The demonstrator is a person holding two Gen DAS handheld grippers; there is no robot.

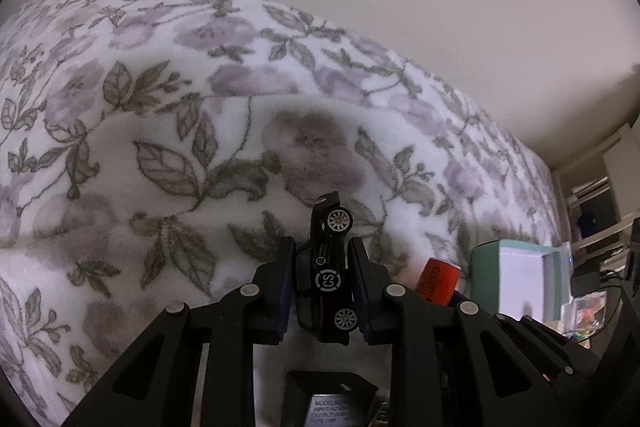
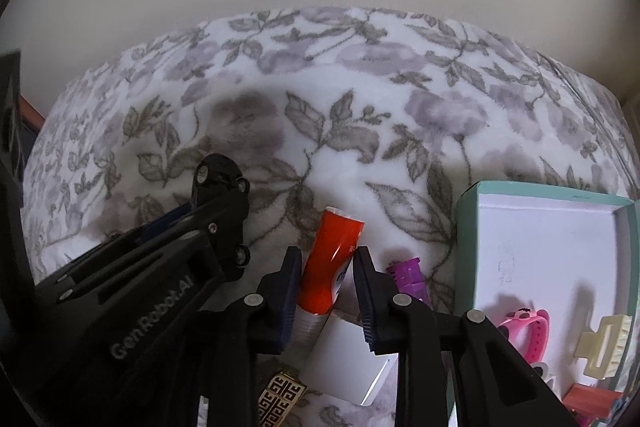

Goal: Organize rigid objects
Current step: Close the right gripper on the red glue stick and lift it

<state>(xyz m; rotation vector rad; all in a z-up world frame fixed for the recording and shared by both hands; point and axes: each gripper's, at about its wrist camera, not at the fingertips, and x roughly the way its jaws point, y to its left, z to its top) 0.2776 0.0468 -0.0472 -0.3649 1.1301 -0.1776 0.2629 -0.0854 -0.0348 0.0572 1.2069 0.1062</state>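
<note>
We work over one large floral blanket (image 2: pixel 360 115), and at its right edge sits one open teal box (image 2: pixel 472 211), the place we judge the loose things belong. Inside it we count one pink watch (image 2: pixel 528 327), one cream hair clip (image 2: pixel 604 343) and something red at the lower corner, too cut off to name.

The step in hand is the pickup. Our right gripper (image 2: pixel 326 287) has its jaws drawn narrow around one red tube (image 2: pixel 334 259), which lies on the blanket just left of the box; the pads seem to press its sides. Our left gripper (image 1: pixel 320 287) holds one black toy car (image 1: pixel 330 267) nose-up, clamped between its pads.

Next we need to lift both and carry them right, over the box wall.

Left on the blanket: one white block (image 2: pixel 352 367), one purple piece (image 2: pixel 408 275), one gold-patterned item (image 2: pixel 280 397).
</note>
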